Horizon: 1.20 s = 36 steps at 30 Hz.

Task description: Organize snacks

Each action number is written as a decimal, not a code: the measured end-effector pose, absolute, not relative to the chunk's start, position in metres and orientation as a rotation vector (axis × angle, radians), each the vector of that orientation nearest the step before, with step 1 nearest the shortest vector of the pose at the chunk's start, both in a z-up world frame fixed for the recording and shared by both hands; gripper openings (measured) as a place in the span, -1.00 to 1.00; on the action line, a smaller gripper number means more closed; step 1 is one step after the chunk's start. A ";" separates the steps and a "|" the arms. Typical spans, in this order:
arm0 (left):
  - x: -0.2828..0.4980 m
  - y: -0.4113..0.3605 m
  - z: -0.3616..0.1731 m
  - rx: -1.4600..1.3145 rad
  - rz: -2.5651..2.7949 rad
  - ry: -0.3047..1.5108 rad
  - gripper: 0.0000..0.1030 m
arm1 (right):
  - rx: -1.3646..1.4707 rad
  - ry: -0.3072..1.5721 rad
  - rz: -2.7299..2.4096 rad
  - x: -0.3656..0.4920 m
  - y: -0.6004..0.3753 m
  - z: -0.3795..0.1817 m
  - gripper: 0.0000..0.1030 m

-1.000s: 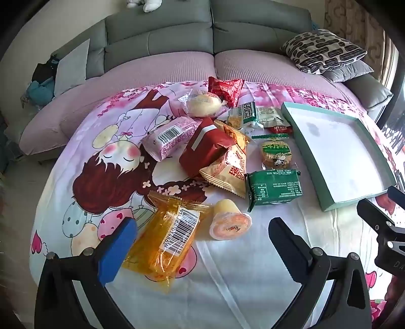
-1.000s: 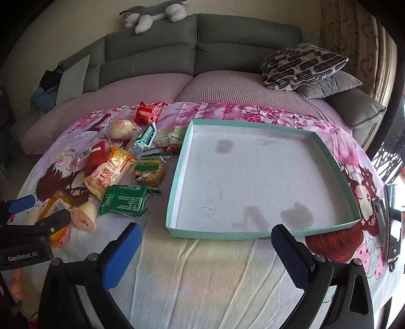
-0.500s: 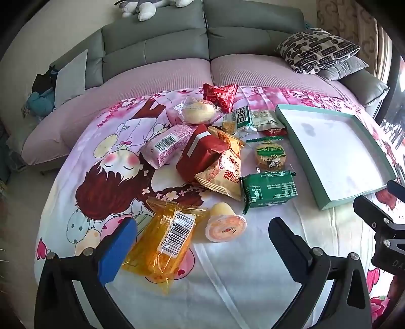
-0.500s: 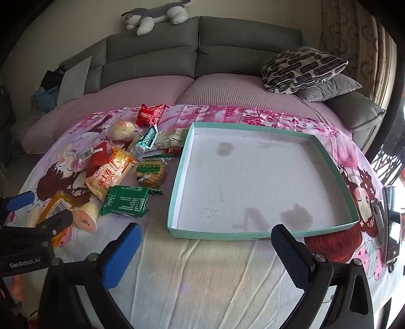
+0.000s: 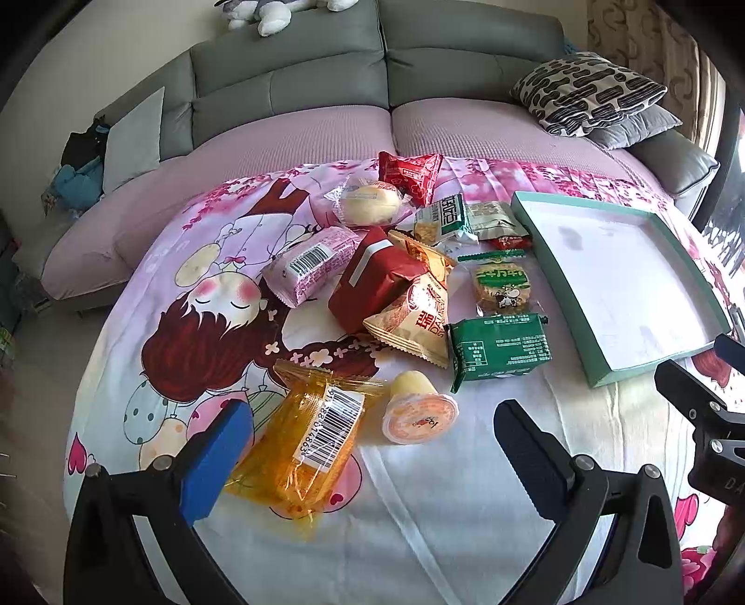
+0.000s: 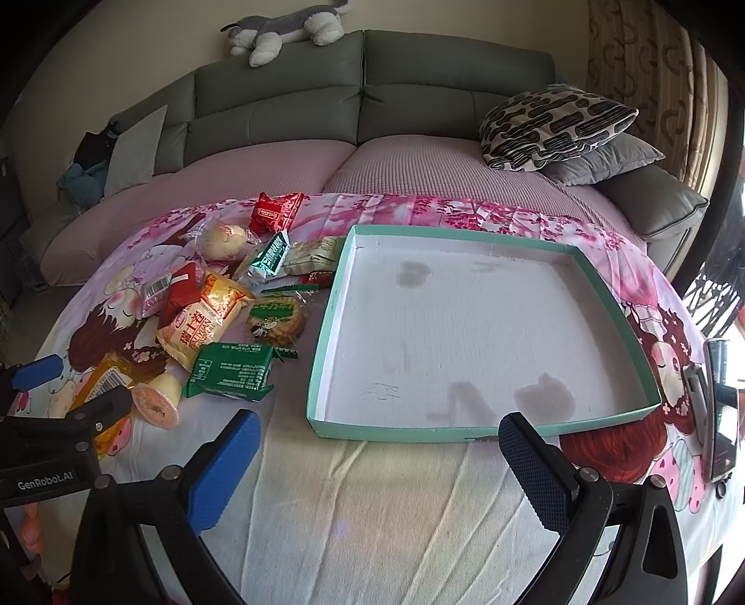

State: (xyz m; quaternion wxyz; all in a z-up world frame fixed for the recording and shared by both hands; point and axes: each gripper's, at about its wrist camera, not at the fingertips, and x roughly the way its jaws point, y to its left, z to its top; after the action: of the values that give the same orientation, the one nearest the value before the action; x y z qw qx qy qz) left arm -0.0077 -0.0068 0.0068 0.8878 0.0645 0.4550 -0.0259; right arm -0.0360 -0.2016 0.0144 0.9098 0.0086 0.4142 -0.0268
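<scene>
Several snack packets lie in a loose pile on a cartoon-print cloth. Nearest my left gripper [image 5: 372, 447] are an orange packet [image 5: 309, 437] and a jelly cup [image 5: 416, 414], with a green packet [image 5: 500, 346] and a red packet [image 5: 377, 279] beyond. The left gripper is open and empty, hovering above the near snacks. A shallow teal-rimmed tray [image 6: 321, 349] with a white floor holds nothing and lies right of the pile [image 6: 209, 316]. My right gripper [image 6: 377, 460] is open and empty, above the cloth before the tray's near rim. The tray also shows in the left wrist view [image 5: 558, 279].
A grey sofa [image 6: 363, 93] with pink seat covers runs behind the cloth. A patterned cushion [image 6: 554, 125] and a plush toy [image 6: 284, 28] rest on it. A dark phone-like object [image 6: 719, 409] lies at the cloth's right edge. The right gripper's body [image 5: 707, 409] shows at right.
Both views have pulled back and tilted up slightly, showing more of the sofa. The snacks and tray have not moved. Both grippers stay open.
</scene>
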 end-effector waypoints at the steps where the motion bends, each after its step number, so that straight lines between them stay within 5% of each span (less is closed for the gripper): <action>1: -0.008 -0.006 0.007 0.132 -0.054 0.947 1.00 | 0.018 0.855 -0.055 -0.036 -0.202 0.014 1.00; 36: -0.007 -0.006 0.004 0.112 -0.071 0.957 1.00 | 0.013 0.861 -0.059 -0.036 -0.200 0.011 1.00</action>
State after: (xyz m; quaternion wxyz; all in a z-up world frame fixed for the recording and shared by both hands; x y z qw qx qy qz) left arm -0.0071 -0.0062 0.0037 0.8856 0.0537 0.4601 -0.0340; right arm -0.0356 -0.2005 0.0111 0.9082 0.0065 0.4174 -0.0285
